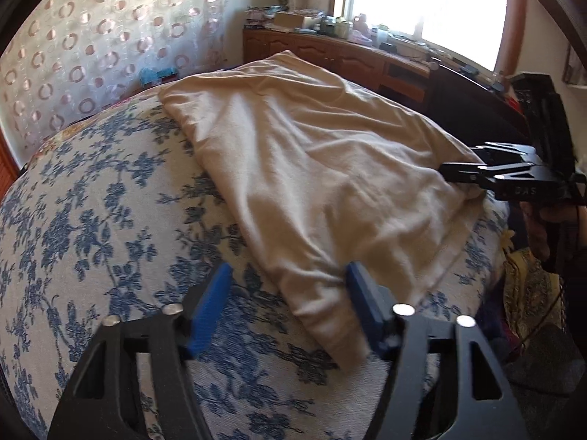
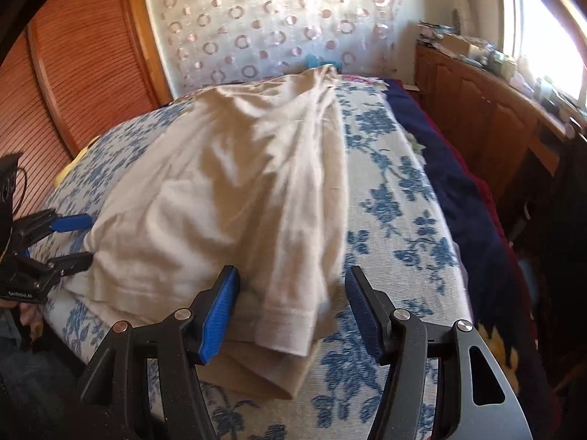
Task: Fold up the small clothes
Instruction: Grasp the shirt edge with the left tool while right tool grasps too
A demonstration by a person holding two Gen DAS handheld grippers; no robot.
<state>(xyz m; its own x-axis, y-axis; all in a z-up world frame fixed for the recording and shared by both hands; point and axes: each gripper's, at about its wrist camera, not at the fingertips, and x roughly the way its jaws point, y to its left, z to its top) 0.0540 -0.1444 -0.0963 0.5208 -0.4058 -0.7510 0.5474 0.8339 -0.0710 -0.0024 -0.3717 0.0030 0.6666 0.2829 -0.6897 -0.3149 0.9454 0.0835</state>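
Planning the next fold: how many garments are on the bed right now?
1: a beige garment lying across the floral bedspread, between both open tongs. Others could be hidden beneath it.

"DAS" on right gripper point(image 1: 455, 174)

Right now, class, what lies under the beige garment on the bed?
The beige garment lies on a blue-flowered bedspread. A tan folded layer shows beneath its near edge; anything else under it is covered.
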